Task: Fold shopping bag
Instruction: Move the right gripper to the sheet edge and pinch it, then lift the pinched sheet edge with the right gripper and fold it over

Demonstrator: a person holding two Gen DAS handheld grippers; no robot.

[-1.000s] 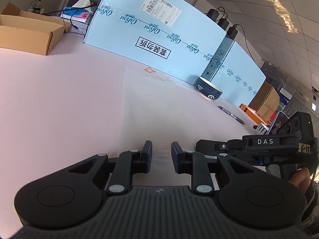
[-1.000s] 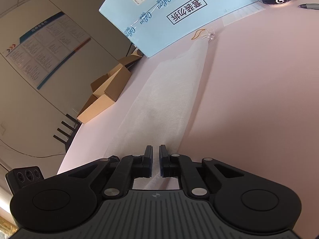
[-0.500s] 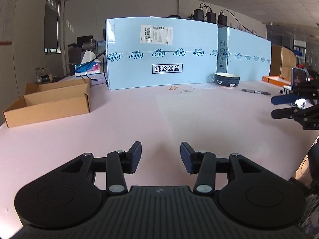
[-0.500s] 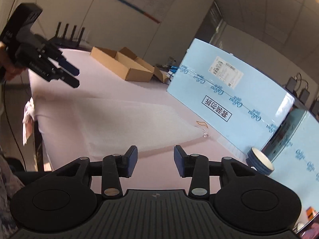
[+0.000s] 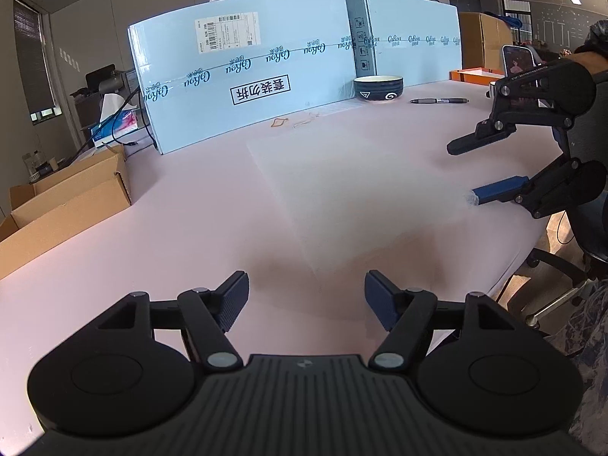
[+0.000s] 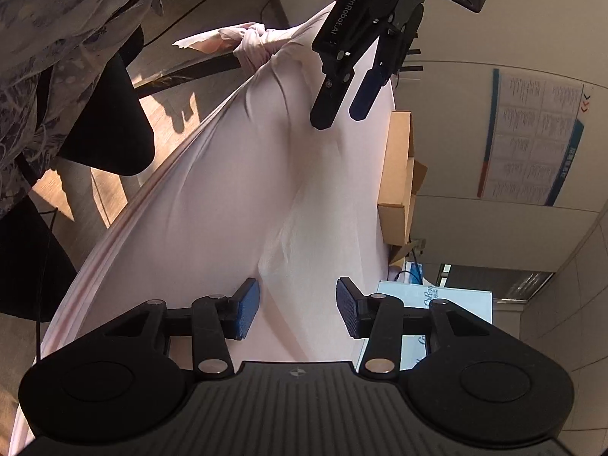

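Your left gripper [image 5: 307,306] hangs over the near edge of the pink-covered table [image 5: 152,228], its jaws opening wide with nothing clamped; the pale, translucent bag [image 5: 342,190] lies flat on the cloth just ahead of them, stretching toward the blue boxes [image 5: 247,76] at the far edge. Your right gripper [image 5: 465,173], near the table's right edge, also has its jaws opening, the blue lower fingertip [image 5: 494,192] at the bag's right side without pinching it.

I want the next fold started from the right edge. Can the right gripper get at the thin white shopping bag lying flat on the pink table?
Probably yes: the right gripper, jaws opening and empty, hangs beside the bag, with nothing between.
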